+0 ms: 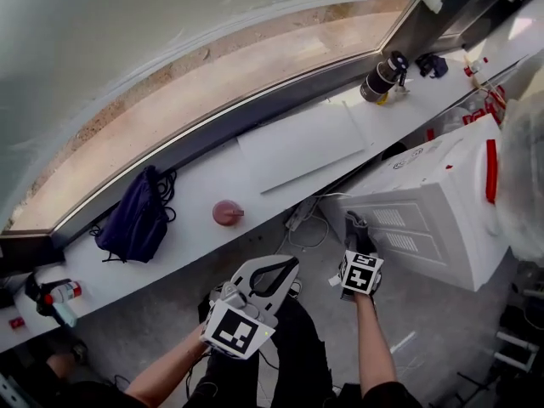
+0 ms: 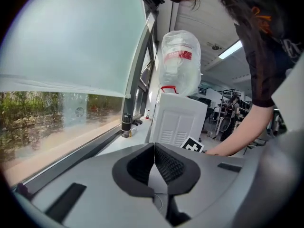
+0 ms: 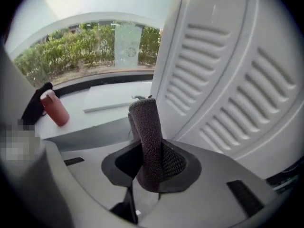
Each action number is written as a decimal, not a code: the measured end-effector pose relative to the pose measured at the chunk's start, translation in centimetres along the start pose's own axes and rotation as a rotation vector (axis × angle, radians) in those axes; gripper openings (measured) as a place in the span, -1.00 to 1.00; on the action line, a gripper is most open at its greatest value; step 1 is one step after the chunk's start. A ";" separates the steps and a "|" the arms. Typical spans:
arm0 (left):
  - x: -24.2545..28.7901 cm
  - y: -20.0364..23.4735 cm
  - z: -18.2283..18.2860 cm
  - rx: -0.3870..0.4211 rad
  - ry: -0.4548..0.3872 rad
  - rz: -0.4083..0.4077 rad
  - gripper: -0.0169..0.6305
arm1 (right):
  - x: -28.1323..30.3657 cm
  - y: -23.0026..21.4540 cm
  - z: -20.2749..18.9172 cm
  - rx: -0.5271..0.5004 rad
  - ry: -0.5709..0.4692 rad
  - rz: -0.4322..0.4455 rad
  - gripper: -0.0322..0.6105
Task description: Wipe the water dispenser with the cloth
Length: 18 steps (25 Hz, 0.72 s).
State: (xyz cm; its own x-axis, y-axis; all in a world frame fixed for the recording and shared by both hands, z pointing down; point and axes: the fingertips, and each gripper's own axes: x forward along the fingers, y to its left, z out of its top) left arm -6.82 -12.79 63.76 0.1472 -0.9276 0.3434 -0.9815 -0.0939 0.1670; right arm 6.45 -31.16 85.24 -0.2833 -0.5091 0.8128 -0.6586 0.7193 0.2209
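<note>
The white water dispenser stands at the right, with its clear water bottle on top. My right gripper is shut on a folded dark grey cloth, whose tip is close against the dispenser's louvred panel. In the head view the cloth sits at the panel's lower left corner. My left gripper hangs over the floor to the left, apart from the dispenser, shut with nothing between its jaws. The left gripper view shows the dispenser and bottle ahead.
A long white window ledge carries a navy bag, a pink bottle, a white board, a black flask and a red and white can. Cables lie on the floor beside the dispenser.
</note>
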 end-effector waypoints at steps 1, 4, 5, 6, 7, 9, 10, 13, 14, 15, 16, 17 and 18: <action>-0.1 -0.4 1.2 0.008 -0.008 -0.015 -0.90 | -1.8 -0.2 0.8 0.018 -0.008 0.021 -0.58; -0.6 -1.6 4.3 0.030 -0.040 -0.052 -0.89 | -7.2 -1.5 3.5 0.062 -0.043 0.058 -0.58; -0.7 -2.0 5.1 0.038 -0.048 -0.061 -0.90 | -8.9 -2.0 4.3 0.072 -0.059 0.061 -0.58; -0.9 -2.3 5.8 0.045 -0.053 -0.069 -0.89 | -10.7 -2.5 5.2 0.078 -0.076 0.060 -0.58; -1.1 -2.5 6.5 0.051 -0.057 -0.075 -0.89 | -12.4 -3.0 6.0 0.080 -0.092 0.057 -0.58; -1.5 -3.0 7.8 0.052 -0.066 -0.083 -0.89 | -15.9 -4.0 7.7 0.073 -0.127 0.055 -0.58; -1.8 -3.1 8.4 0.050 -0.072 -0.087 -0.90 | -17.5 -4.5 8.5 0.068 -0.146 0.056 -0.58; -2.4 -3.7 10.0 0.045 -0.090 -0.103 -0.89 | -22.2 -6.2 10.9 0.068 -0.200 0.037 -0.58; -2.6 -3.9 10.3 0.045 -0.094 -0.109 -0.89 | -23.6 -6.9 11.6 0.072 -0.216 0.020 -0.58; -2.8 -4.0 10.5 0.047 -0.096 -0.114 -0.89 | -24.9 -7.6 12.2 0.077 -0.232 0.001 -0.58; -3.0 -4.1 10.7 0.047 -0.096 -0.118 -0.89 | -26.1 -8.4 12.8 0.080 -0.247 -0.020 -0.58; -3.1 -4.2 10.7 0.046 -0.096 -0.120 -0.89 | -27.2 -9.2 13.3 0.081 -0.261 -0.040 -0.58; -3.2 -4.2 10.7 0.042 -0.095 -0.121 -0.90 | -28.1 -9.9 13.8 0.078 -0.274 -0.061 -0.58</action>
State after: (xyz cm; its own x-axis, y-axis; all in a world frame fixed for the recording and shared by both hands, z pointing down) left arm -4.48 -13.30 52.05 0.2545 -0.9384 0.2335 -0.9618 -0.2205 0.1620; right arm 11.34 -30.51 52.77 -0.4123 -0.6666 0.6211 -0.7291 0.6502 0.2138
